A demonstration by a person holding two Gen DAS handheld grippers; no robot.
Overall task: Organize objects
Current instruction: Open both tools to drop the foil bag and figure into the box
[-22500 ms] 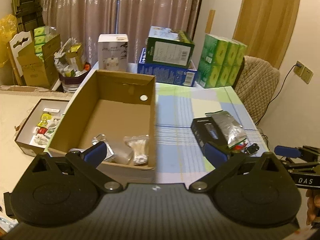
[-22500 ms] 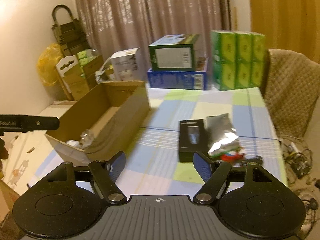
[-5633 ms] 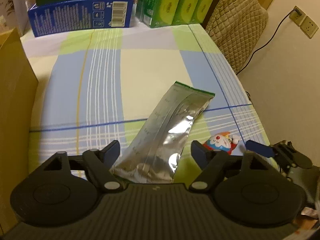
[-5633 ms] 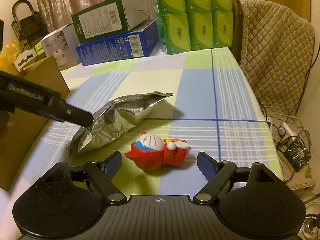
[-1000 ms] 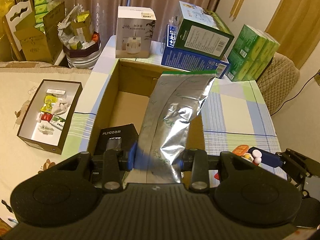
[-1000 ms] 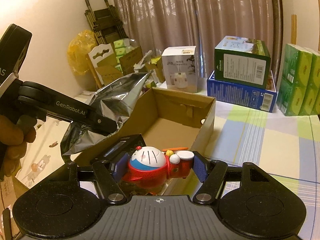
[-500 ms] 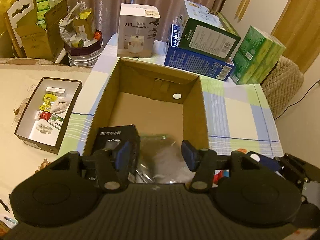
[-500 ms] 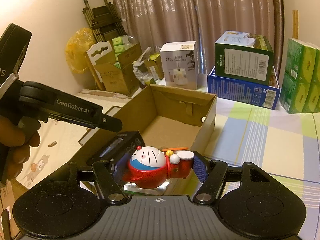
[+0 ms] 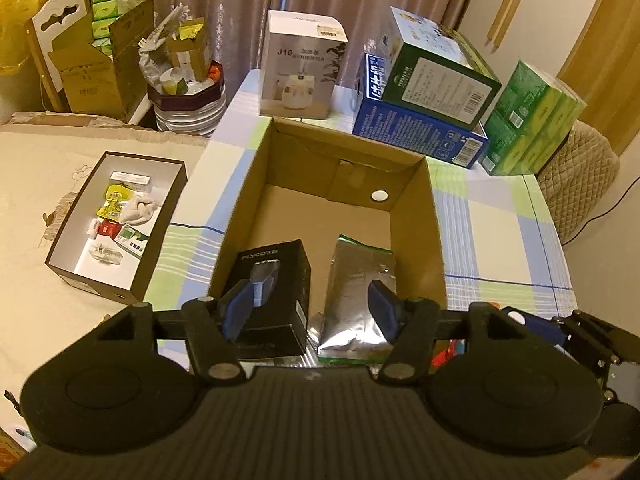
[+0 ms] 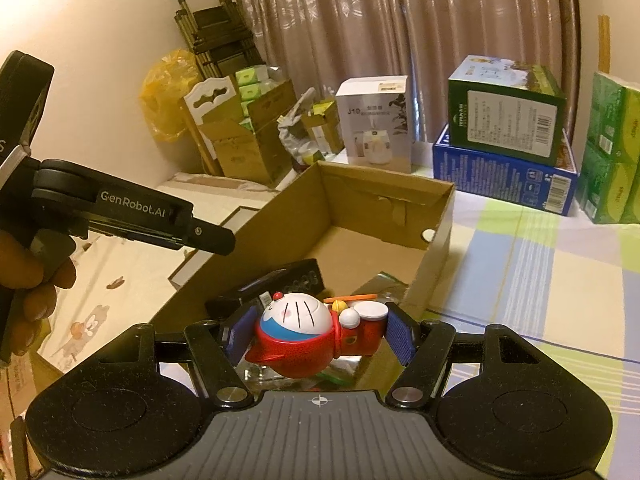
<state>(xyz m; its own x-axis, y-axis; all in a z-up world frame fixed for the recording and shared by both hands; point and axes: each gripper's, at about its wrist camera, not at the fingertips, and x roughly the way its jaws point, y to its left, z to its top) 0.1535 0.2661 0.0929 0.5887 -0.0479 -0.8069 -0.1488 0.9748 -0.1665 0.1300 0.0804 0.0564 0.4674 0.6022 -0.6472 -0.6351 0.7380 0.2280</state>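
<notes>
Cardboard box [image 9: 416,216] matt brown card; foil pouch [image 9: 356,280] crinkled, shiny silver; Doraemon toy [image 10: 304,336] glossy plastic; shaver box [image 9: 276,280] matt black; counter [image 9: 500,232] covered in checked cloth.

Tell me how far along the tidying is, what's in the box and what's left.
Done: the black box and silver bag lie in the cardboard box. The left gripper, jaws just opened, is empty above them. In hand: the right gripper clamps the red toy over the box. Left: dropping the toy in.

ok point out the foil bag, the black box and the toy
foil bag [image 9: 356,292], left wrist view, middle of its silver face
black box [image 9: 280,280], left wrist view, its top face
toy [image 10: 298,316], right wrist view, its white face
</notes>
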